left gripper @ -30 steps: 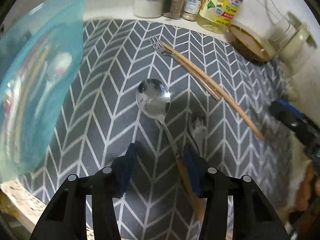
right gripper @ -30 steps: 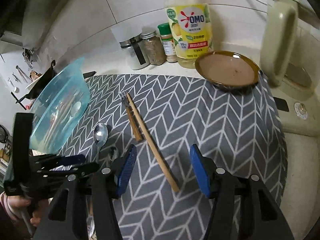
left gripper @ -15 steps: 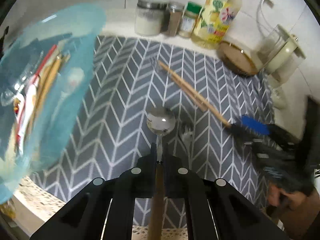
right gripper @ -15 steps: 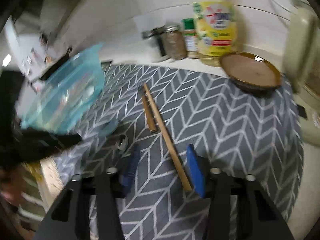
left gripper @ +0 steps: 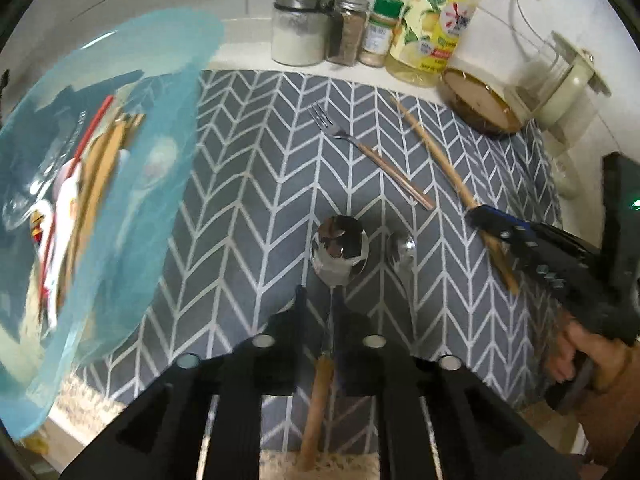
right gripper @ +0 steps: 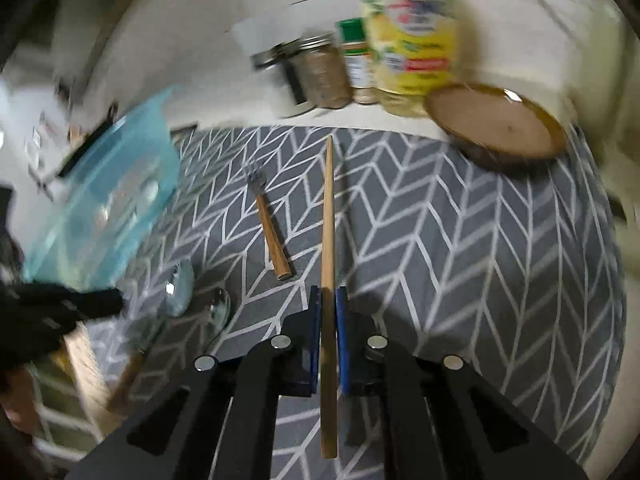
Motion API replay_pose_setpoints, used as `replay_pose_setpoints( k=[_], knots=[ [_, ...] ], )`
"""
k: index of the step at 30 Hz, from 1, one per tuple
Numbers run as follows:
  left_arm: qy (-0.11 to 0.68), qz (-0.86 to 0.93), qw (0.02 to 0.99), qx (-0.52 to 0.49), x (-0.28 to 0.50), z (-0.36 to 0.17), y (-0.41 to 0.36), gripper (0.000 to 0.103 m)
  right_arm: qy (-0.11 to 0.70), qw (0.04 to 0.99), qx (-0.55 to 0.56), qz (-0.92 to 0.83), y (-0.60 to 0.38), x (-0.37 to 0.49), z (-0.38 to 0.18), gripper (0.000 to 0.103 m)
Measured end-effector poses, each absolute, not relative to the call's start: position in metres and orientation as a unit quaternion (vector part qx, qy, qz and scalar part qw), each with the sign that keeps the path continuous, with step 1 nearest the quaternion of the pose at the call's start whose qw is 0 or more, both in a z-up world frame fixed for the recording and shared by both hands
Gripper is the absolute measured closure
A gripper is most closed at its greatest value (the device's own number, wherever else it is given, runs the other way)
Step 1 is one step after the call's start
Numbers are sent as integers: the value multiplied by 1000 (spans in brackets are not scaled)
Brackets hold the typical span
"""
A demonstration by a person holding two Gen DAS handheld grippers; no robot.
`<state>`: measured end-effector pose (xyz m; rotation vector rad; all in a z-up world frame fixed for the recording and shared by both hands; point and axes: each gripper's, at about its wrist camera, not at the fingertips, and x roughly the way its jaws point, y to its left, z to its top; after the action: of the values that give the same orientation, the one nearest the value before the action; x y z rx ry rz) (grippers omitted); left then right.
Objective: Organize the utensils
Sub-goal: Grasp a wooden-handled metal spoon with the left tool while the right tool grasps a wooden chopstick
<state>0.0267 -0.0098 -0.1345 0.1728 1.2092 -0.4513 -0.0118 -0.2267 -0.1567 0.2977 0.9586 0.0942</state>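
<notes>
My left gripper (left gripper: 318, 304) is shut on the thin neck of a large wooden-handled spoon (left gripper: 339, 246), held above the grey chevron mat (left gripper: 248, 200). A small spoon (left gripper: 401, 247) lies just right of it. A fork (left gripper: 372, 156) lies further back. My right gripper (right gripper: 329, 300) is shut on a wooden chopstick (right gripper: 329, 208), which points away toward the jars; it also shows in the left wrist view (left gripper: 452, 184). A blue translucent container (left gripper: 92, 184) with several utensils inside stands at the left.
Spice jars (left gripper: 298, 34), a yellow bottle (left gripper: 434, 28), a brown dish (left gripper: 478, 106) and a cream kettle (left gripper: 568, 88) line the mat's far edge. In the right wrist view the fork (right gripper: 269, 228) lies left of the chopstick and the container (right gripper: 108, 196) stands at the left.
My left gripper has closed on the large spoon and lifted it. My right gripper has closed on the chopstick and swung it away from the fork.
</notes>
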Motion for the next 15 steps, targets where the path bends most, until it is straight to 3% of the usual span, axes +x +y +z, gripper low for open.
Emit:
replay_pose_setpoints(
  k=[3,6,7,10,15],
  knots=[
    [565,-225,789,87,41,-149,-22,82,467,871,151,36,-230,-19,-162,95],
    [553,-229,793,114,51,-158,-35,50,468,869,158,40,-230,-26,-163,95],
    [558,-241,786,117,52,-163,-38,48,465,869,160,43,-229,-28,-161,95],
    [544,-250,785,157,40,-168,-52,62,462,871,163,42,-229,-32,-159,95],
    [567,-235,777,137,41,-160,-55,63,459,872,167,32,-231,-38,-160,95]
  ],
)
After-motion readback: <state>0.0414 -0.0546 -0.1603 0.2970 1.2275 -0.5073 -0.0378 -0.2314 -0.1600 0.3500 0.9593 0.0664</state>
